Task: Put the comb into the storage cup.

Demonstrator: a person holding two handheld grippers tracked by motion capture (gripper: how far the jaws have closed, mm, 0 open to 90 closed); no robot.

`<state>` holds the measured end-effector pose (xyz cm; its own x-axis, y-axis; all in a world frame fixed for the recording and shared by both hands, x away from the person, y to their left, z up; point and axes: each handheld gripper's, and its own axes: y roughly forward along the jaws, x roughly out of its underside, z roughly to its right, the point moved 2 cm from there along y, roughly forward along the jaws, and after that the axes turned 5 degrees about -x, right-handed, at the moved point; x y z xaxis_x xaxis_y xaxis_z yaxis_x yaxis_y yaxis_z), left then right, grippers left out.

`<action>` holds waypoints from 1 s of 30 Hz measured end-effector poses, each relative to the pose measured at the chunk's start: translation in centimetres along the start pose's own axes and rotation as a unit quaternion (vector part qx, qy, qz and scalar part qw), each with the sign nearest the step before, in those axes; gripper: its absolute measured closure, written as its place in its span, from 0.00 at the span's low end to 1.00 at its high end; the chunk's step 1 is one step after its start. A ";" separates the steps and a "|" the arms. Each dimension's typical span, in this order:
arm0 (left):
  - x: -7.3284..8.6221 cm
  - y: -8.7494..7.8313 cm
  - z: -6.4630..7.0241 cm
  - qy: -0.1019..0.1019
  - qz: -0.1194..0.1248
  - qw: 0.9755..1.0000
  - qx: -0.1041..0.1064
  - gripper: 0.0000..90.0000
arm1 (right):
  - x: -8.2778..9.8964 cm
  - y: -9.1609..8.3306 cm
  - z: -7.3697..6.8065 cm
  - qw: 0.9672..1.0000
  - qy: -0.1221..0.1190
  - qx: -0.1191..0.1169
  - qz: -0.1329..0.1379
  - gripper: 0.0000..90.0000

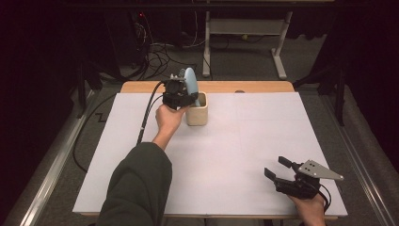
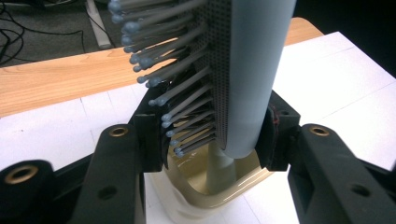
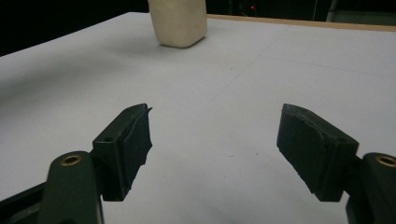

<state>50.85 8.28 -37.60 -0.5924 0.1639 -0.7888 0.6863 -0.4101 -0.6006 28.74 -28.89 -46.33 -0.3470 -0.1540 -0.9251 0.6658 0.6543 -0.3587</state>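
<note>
Closest to me is the right tool [image 1: 276,173], held low at the near right corner of the desk [image 1: 244,155], its two black jaws spread wide with nothing but bare white surface between them; in the right gripper view the same gap shows clearly, with the cream cup [image 3: 178,21] standing far off across the sheet. Over at the far side, the left tool [image 1: 190,96] is clamped narrow on a pale blue hairbrush [image 1: 190,84], which stands upright (bristles facing away from the cup's far wall, as best I can tell). The left gripper view shows the pads pressing the brush's head [image 2: 243,79] from either side, one on its smooth back and one against the grey bristles [image 2: 173,88], while the handle drops down into the open mouth of the cup [image 2: 210,196] just below. A dark sleeve [image 1: 139,188] reaches in from the near edge.
</note>
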 end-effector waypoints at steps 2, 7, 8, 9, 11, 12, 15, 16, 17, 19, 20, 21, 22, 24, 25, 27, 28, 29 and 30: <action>0.0 0.0 0.0 0.000 -0.001 1.000 0.000 0.59 | 0.0 0.0 0.0 1.000 -0.001 0.000 -0.001 0.29; 0.0 0.0 0.0 0.002 -0.004 1.000 -0.002 0.59 | 0.0 0.1 0.0 1.000 -0.002 0.001 -0.002 0.29; 0.0 0.0 0.0 0.002 -0.004 1.000 -0.002 0.59 | 0.0 0.0 0.0 1.000 -0.001 0.001 -0.001 0.29; 0.0 0.0 0.0 0.002 -0.004 1.000 -0.002 0.59 | 0.0 0.0 0.0 1.000 -0.001 0.001 -0.001 0.29; 0.0 0.0 0.0 0.002 -0.004 1.000 -0.002 0.59 | 0.0 0.0 0.0 1.000 0.000 0.001 -0.001 0.29; 0.0 0.0 0.0 0.002 -0.004 1.000 -0.002 0.58 | 0.0 0.1 0.0 1.000 0.000 0.000 -0.001 0.29; 0.0 0.0 -0.1 0.003 -0.005 1.000 -0.003 0.58 | 0.0 0.1 0.0 1.000 -0.001 0.001 -0.001 0.29; 0.0 0.0 -0.1 0.004 -0.006 1.000 -0.003 0.58 | 0.0 0.1 0.0 1.000 -0.001 0.000 -0.002 0.29; 0.0 -0.1 -0.2 0.004 -0.006 1.000 -0.004 0.57 | 0.0 0.1 0.0 1.000 -0.001 0.000 -0.002 0.29; 0.0 -0.1 -0.2 0.004 -0.007 1.000 -0.005 0.57 | 0.0 0.1 0.0 1.000 -0.001 0.000 -0.002 0.29; 0.0 -0.1 -0.2 0.003 -0.007 1.000 -0.006 0.57 | 0.0 0.1 0.0 1.000 0.000 -0.001 -0.002 0.29; 0.0 -0.1 -0.2 0.003 -0.007 1.000 -0.007 0.57 | 0.0 0.1 0.0 1.000 -0.001 0.000 -0.001 0.29; 0.0 -0.1 -0.2 0.003 -0.007 1.000 -0.007 0.56 | 0.0 0.1 0.0 1.000 0.000 -0.001 0.000 0.29; 0.0 0.0 -0.2 0.005 -0.006 1.000 -0.008 0.56 | 0.0 0.0 0.0 1.000 0.000 -0.001 0.000 0.29; 0.0 -0.1 -0.2 0.007 -0.007 1.000 -0.009 0.55 | 0.0 0.0 0.0 1.000 0.001 -0.001 0.000 0.29; 0.0 -0.1 -0.2 0.009 -0.007 1.000 -0.012 0.54 | 0.0 0.0 0.0 1.000 0.001 -0.001 0.000 0.29; 0.0 -0.1 -0.2 0.010 -0.008 1.000 -0.013 0.54 | 0.0 0.0 0.0 1.000 0.001 -0.001 0.000 0.29; 0.0 -0.1 -0.2 0.011 -0.008 1.000 -0.014 0.54 | 0.0 0.0 0.0 1.000 0.000 -0.001 0.000 0.29; 0.0 -0.2 -0.3 0.013 -0.009 1.000 -0.016 0.53 | 0.0 0.0 0.0 1.000 -0.001 -0.001 0.000 0.29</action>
<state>50.82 8.60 -37.56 -0.5937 0.1937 -0.7810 0.6892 -0.3786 -0.6178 28.77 -28.85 -46.34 -0.3468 -0.1553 -0.9250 0.6640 0.6559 -0.3590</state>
